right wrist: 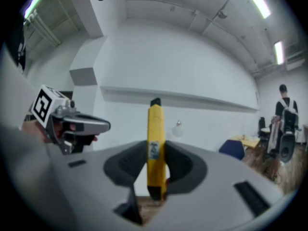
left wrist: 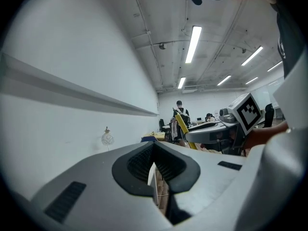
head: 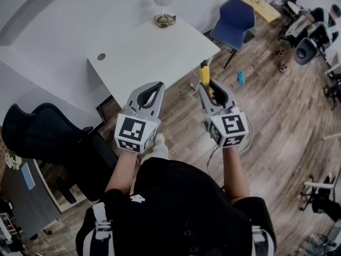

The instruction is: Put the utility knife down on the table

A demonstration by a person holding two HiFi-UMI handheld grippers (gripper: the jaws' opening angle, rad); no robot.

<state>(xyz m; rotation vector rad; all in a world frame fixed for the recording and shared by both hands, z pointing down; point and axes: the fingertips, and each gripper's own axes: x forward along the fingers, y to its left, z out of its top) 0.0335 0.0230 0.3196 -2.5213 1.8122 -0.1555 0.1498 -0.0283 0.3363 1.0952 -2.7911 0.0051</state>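
Note:
My right gripper (head: 207,88) is shut on a yellow utility knife (head: 204,74), which stands upright between the jaws with its black tip pointing away from me. In the right gripper view the knife (right wrist: 155,137) rises from the pads of that gripper (right wrist: 155,167). The white table (head: 139,57) lies ahead and to the left; the knife hangs just off its near right corner, above the wooden floor. My left gripper (head: 155,87) is shut with nothing in it, over the table's near edge. The left gripper view shows those jaws (left wrist: 155,166) closed, and the knife (left wrist: 182,125) to the right.
A small glass ornament on a wire base (head: 163,8) stands at the table's far edge. A blue chair (head: 233,18) is beyond the table's right corner. A black office chair (head: 49,133) sits at my left. Desks and chairs (head: 309,33) fill the far right.

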